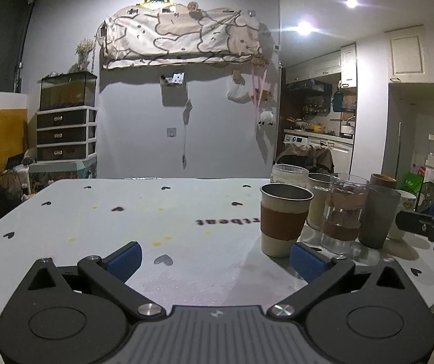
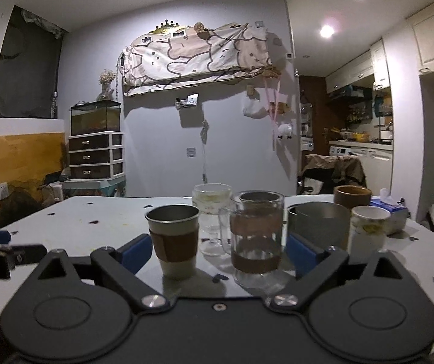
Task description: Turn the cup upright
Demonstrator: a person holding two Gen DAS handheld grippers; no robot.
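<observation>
Left tongs (image 1: 215, 257): held low over the table (image 1: 65, 221); blue pads (image 1: 126, 259) spread wide apart; nothing is gripped.
Right tongs (image 2: 218, 250): also spread wide, empty; aimed straight at the cluster of cups.
Task cup: the steel cup with the brown sleeve (image 2: 174, 238) is judged to be the one meant; it is seen standing mouth up, just ahead of the right tongs' left pad (image 2: 136, 254); from the left tongs it lies ahead and to the right, close beside the right-hand pad (image 1: 306, 261).
Progress: no cup is seen lying down or inverted, so the flip is judged done.
Neighbours: a glass mug with brown bands (image 2: 256, 236) stands just right of the steel cup; a stemmed glass (image 2: 212, 221) is behind them; a grey tumbler (image 2: 320, 223) and a white paper cup (image 2: 367, 227) lie further right.
Risk: the cups are packed closely; a careless sideways sweep of either open tong could clip the steel cup and tip it again, or knock the glass mug into its neighbours.
</observation>
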